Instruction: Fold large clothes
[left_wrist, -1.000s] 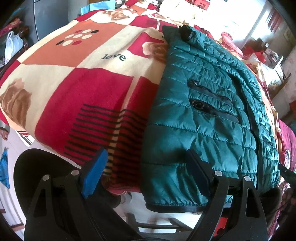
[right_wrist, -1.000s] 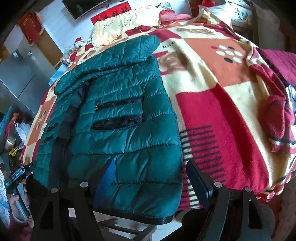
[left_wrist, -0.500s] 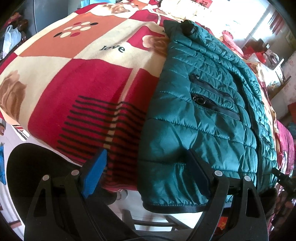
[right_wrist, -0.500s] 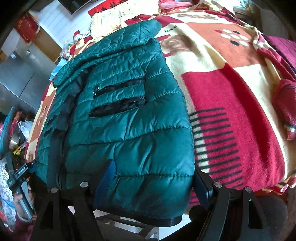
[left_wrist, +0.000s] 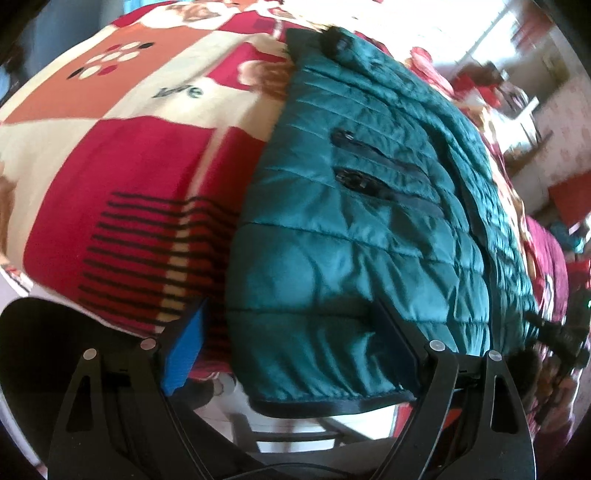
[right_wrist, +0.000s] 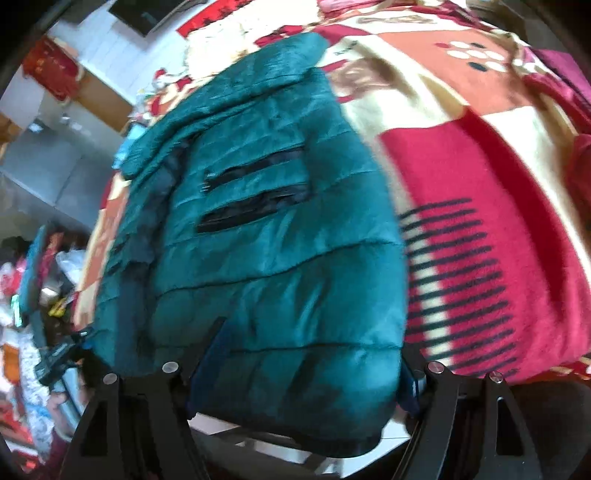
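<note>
A puffy green jacket (left_wrist: 369, 229) is lying on a blanket (left_wrist: 122, 177), its hem hanging over the near edge. It looks light, soft and slippery, so the hem corners should give the best hold. The left gripper (left_wrist: 295, 354) and right gripper (right_wrist: 306, 373) are both hovering with fingers released. Only the right view is showing the television (right_wrist: 147, 14).

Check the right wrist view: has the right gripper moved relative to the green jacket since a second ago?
Yes. The right gripper has closed in on the green jacket's hem, which now fills the space between its open jaws; the blanket beside it also looms larger.
</note>
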